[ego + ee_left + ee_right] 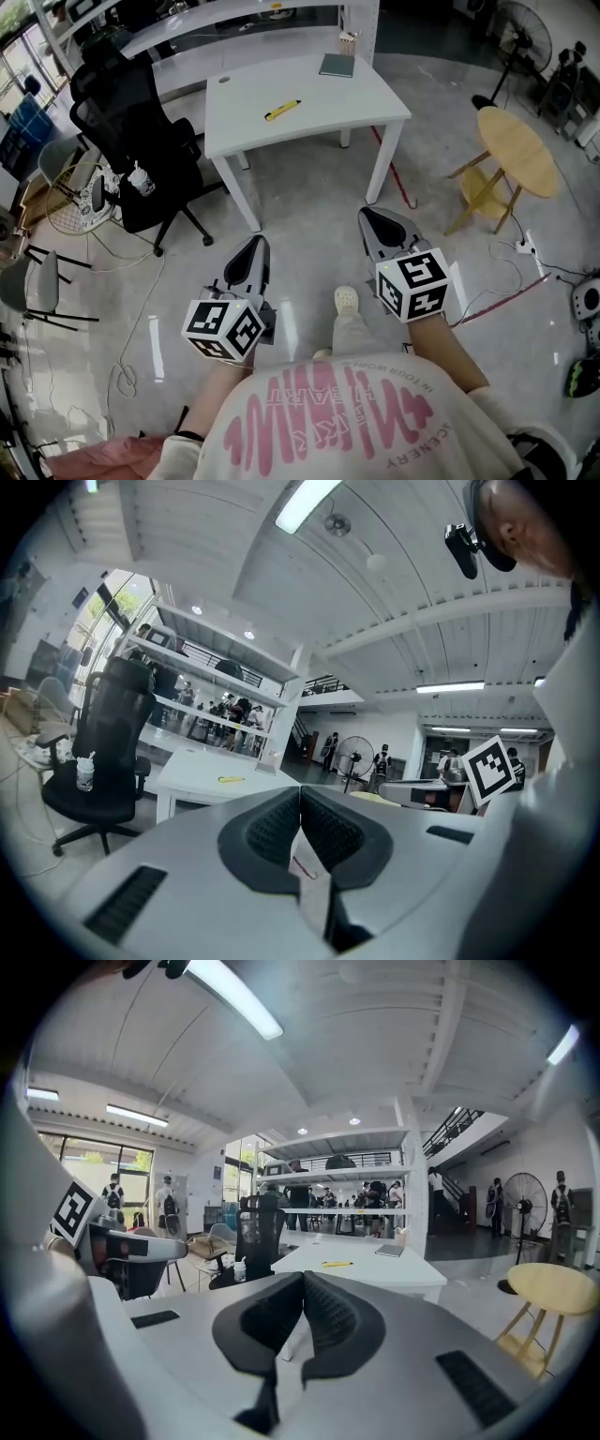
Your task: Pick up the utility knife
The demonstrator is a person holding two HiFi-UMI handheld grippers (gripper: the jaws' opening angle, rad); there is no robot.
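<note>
Jaws on the left gripper (pixel 256 242) are fully closed, ribbed pads meeting at the tips, nothing between them. Jaws on the right gripper (pixel 368 215) are likewise pressed together and empty, as the right gripper view confirms. Both grippers hang over bare floor, held in front of the person's body, pointing toward the white counter (pixel 328 108) but well apart from it. The utility knife (pixel 282 110), yellow, lies flat near the middle of the counter, set at a slant to the edges, a little toward the left side, with clear surface all round it. A dark notebook (pixel 337 65) sits at the far right corner, well apart from the knife. A black office chair (pixel 131 141) stands off the counter's left edge, and a round wooden stool (pixel 516 150) stands to the right. Step in hand, as I judge it: approach only, the grasp not yet begun. The next move calls for walking up to the near edge, opening one gripper's jaws, turning that gripper so they straddle the knife's narrow width, and coming down low enough to close on its thin body. Risk: the flat handle may skid on the smooth top if one jaw touches first.
</note>
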